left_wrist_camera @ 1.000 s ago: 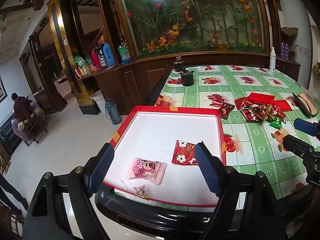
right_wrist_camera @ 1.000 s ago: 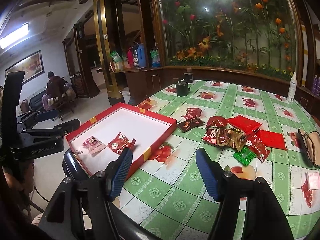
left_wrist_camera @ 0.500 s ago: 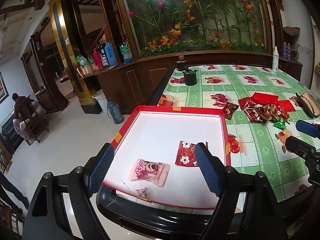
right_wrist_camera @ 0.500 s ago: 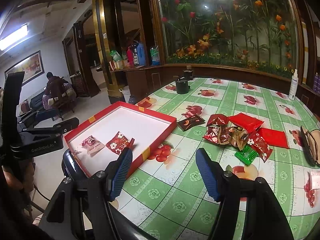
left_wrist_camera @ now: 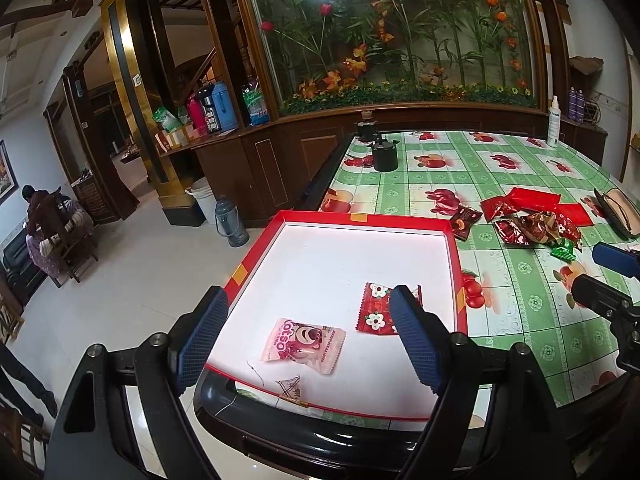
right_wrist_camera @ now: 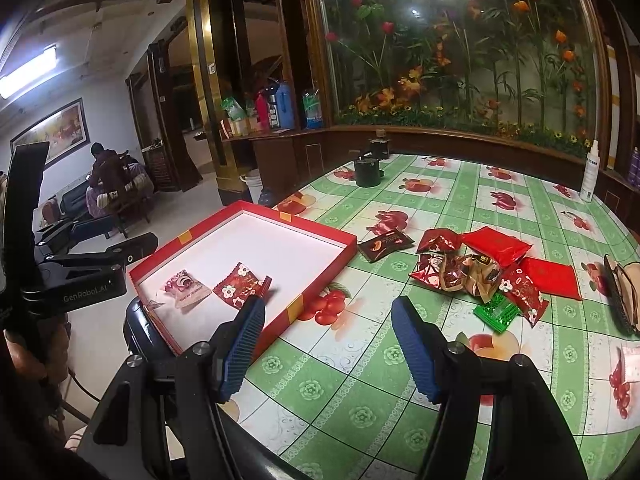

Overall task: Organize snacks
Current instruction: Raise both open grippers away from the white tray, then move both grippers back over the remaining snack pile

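Glossy foil snack wrappers (right_wrist_camera: 460, 272); matt cardboard tray (left_wrist_camera: 456, 264); shiny tablecloth (right_wrist_camera: 360, 380).

White tile floor (left_wrist_camera: 132, 264), wood-panelled counter (left_wrist_camera: 276, 168), flower display window (left_wrist_camera: 400, 28), gold pillar (left_wrist_camera: 132, 92)

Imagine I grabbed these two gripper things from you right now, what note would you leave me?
Left gripper: open, empty, hovering over the red tray.
Right gripper: open, empty, over the bare tablecloth beside the tray.
Done: two snacks lie in the tray, a pink Lotso packet and a red flower-print packet.
Left: the pile on the table to the right, including a dark brown packet, red packets and a green packet. Probably move them into the tray one at a time.
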### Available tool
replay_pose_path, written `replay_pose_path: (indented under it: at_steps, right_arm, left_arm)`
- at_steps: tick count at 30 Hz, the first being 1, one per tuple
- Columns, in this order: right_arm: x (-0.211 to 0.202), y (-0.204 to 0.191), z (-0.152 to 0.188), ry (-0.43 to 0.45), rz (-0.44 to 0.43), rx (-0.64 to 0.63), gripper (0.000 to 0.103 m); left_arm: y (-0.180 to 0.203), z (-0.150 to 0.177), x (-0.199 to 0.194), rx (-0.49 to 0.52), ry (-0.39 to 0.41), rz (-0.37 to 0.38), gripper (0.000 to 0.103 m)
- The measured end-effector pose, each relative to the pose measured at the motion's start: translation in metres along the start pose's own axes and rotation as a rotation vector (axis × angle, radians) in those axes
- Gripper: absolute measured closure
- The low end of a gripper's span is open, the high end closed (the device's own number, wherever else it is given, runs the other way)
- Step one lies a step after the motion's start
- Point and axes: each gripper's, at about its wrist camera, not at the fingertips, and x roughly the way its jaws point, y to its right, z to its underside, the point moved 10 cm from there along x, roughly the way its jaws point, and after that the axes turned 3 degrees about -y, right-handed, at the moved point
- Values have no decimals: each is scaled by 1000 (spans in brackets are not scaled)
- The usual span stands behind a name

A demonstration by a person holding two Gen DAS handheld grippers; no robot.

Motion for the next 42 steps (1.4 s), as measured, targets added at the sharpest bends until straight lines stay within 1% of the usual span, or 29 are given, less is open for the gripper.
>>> replay_pose_path:
  at_steps: [12,15,18,23,27,31,36,42]
  right_arm:
    - [7,-3,-1,-11,-5,-6,36]
    - [6,0,-1,-11,0,-5,36]
    - [4,12,0,-6,13,5,36]
    - [-4,59,10,-15,72,66,36]
    - [-6,109,20,-30,122,135,35]
    - [0,152,26,-57,139,211,35]
    - [19,184,23,-94,161,226,35]
    - [55,224,12,-162,166,296,35]
  left_arm:
    - [-3,0,5,-1,-14,1,20]
    - [2,-2,9,8,-21,4,20]
    - [13,-4,14,26,-30,10,20]
    - [39,-3,28,62,-68,41,20]
    - [75,-11,44,120,-90,68,20]
    - [110,-23,58,164,-96,104,20]
    - [154,-32,75,233,-112,137,20]
    - [189,-39,93,290,-129,158,20]
